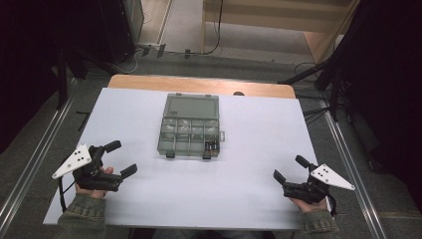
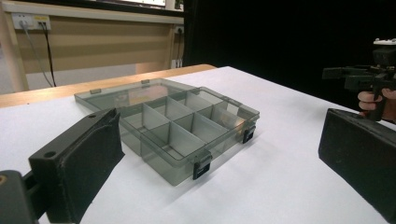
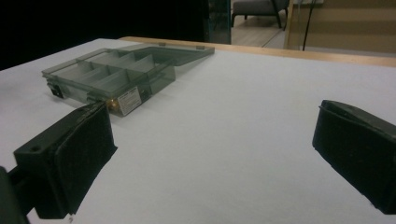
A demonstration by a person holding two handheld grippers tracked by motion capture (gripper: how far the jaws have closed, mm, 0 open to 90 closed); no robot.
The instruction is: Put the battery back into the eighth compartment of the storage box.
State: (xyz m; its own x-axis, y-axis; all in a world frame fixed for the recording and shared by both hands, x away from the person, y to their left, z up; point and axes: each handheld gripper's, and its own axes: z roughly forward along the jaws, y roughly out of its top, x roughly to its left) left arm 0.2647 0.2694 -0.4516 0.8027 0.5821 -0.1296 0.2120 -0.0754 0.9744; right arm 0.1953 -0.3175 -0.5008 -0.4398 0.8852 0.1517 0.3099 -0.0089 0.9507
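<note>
The left gripper [image 1: 122, 158] hovers low over the white table [image 1: 239, 199], well off to the near left of the organiser box [image 1: 189, 126], its jaws spread wide with nothing between them. The box lies near the middle of the table towards the far edge, grey and see-through, its lid [image 1: 192, 105] folded back flat behind the divided tray. Two black latches [image 2: 202, 167] sit on the box's near wall, and a small dark item with a brass-coloured end lies in the near right corner compartment [image 1: 211, 146]. The right gripper [image 1: 289, 167] hangs well off to the near right of the box, also wide open and empty.

The work in hand looks like an approach to the box. To do it well, I would bring both grippers in level from either side, keep the jaws wide until they straddle the box wall or lid edge, and steady the tray with one gripper before the other moves the lid, since the light box may slide on the smooth sheet.
</note>
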